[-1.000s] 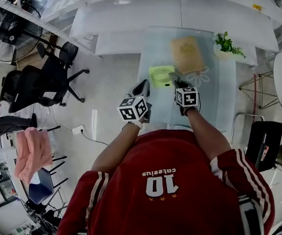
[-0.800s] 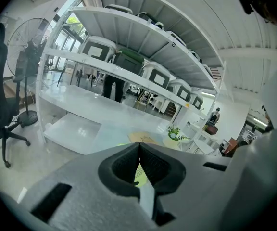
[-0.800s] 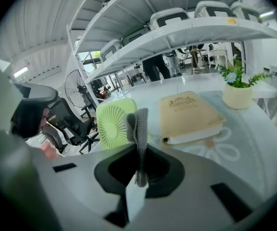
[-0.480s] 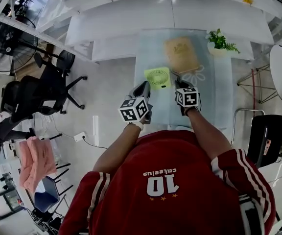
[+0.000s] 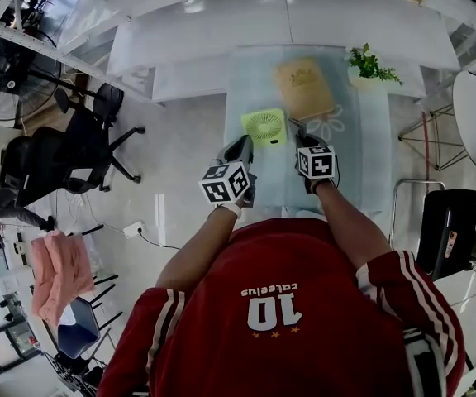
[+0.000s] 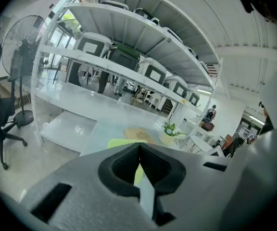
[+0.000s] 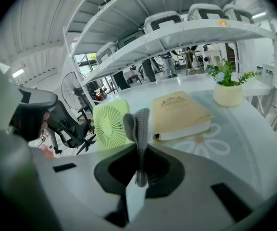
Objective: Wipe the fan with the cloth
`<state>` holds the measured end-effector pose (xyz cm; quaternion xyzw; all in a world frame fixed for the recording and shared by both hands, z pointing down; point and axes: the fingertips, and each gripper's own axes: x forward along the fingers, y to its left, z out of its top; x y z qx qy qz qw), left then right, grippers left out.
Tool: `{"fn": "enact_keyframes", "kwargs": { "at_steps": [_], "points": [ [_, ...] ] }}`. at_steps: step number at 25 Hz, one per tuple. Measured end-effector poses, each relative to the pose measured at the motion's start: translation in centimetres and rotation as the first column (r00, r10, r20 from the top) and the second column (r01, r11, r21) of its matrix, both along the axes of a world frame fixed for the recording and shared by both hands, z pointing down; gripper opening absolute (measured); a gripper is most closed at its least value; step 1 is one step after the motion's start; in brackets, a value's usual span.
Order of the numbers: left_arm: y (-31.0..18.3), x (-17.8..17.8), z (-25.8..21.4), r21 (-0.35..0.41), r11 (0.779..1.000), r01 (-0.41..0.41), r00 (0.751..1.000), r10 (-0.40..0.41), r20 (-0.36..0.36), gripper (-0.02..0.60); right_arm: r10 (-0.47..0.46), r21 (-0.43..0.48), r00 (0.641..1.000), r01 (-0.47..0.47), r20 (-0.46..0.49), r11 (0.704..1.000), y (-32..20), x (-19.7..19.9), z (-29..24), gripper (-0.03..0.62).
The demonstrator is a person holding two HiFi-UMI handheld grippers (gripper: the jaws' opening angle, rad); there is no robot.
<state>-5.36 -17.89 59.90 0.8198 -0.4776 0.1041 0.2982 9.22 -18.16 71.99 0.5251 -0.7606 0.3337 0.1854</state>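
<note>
Well, right tool pinches the grey cloth, left tool sits closed, empty; wiping that light fan unbraced could tip it on the counter.

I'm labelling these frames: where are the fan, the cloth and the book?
fan [image 7: 110, 125], right gripper view, middle of its grille.
cloth [image 7: 140, 129], right gripper view, upper fold.
book [image 7: 179, 110], right gripper view, front cover.

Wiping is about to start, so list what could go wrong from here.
1. The fan stands free and upright; the left tongs are shut and off it, so a push from the cloth may tip it.
2. The right tongs pinch only a fold of cloth, which might slip out.
</note>
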Motion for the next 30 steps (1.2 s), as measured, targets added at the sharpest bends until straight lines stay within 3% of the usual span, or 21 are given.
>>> {"fn": "enact_keyframes", "kwargs": {
  "at_steps": [30],
  "points": [
    [3.1, -6.9, -0.3, -0.017, 0.998, 0.061, 0.998, -0.061, 0.017, 0.006, -0.078, 0.000, 0.996, 0.078, 0.046, 0.997, 2.9, -7.7, -0.6, 0.020]
  ]
}}
